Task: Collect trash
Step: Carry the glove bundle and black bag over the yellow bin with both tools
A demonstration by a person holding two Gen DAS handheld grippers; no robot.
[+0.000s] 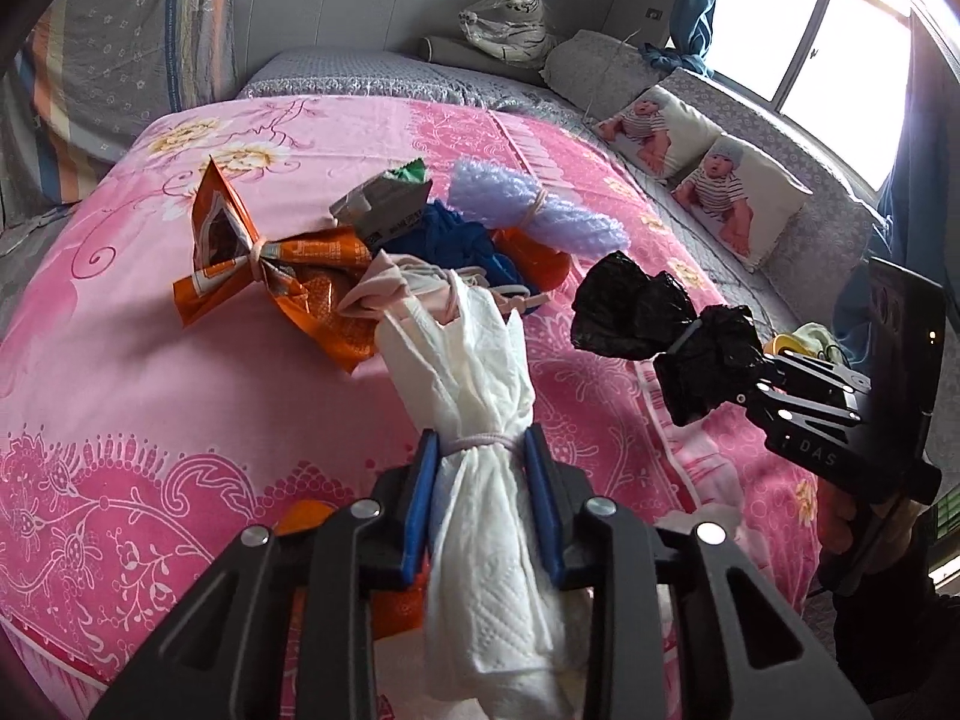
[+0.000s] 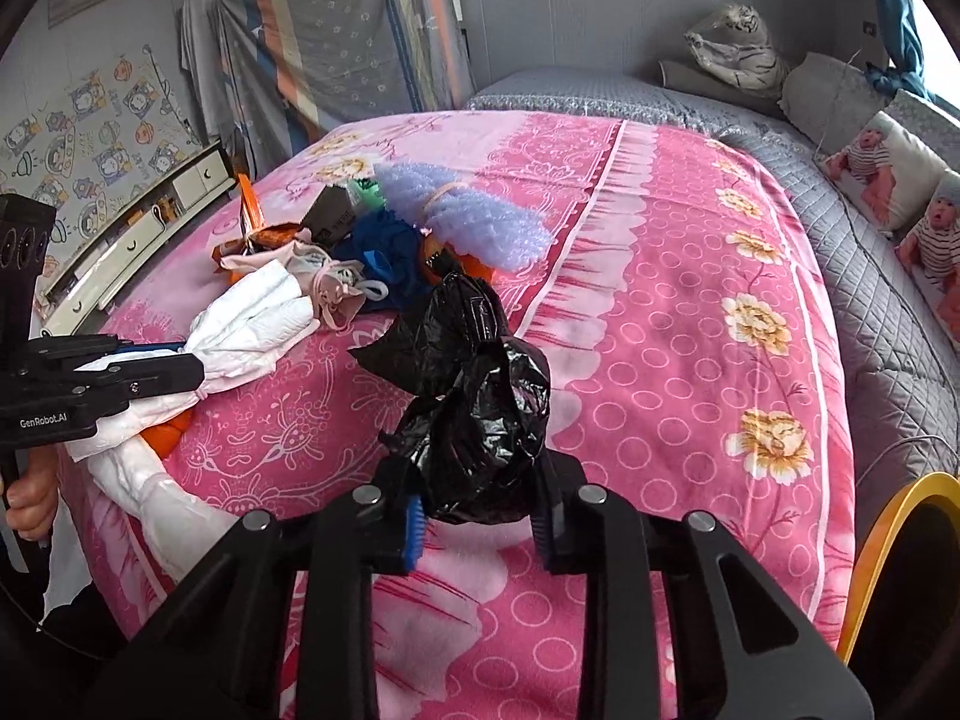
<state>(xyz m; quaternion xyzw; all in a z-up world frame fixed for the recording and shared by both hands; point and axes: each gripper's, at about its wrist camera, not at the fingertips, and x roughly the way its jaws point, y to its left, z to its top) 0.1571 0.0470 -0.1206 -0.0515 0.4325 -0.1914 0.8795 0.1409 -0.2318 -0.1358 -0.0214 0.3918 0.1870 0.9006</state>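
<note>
Left wrist view: left gripper clamped on white tissue bundle, right gripper clenched around black plastic bag, above pink bedspread's near edge.

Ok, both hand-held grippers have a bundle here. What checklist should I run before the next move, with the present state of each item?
1. Left hand-held gripper shut on the white paper bundle: ok, pads sit beside its elastic tie.
2. Right hand-held gripper shut on the black bag: ok, its lower end is pinched between the pads.
3. Black bag lifted clear of the pink bedspread: ok in the left wrist view.
4. White paper bundle free of the trash pile: cannot tell; its far end meets the beige piece.
5. Bin in reach: cannot tell; only a yellow rim shows at the right wrist view's edge.
</note>
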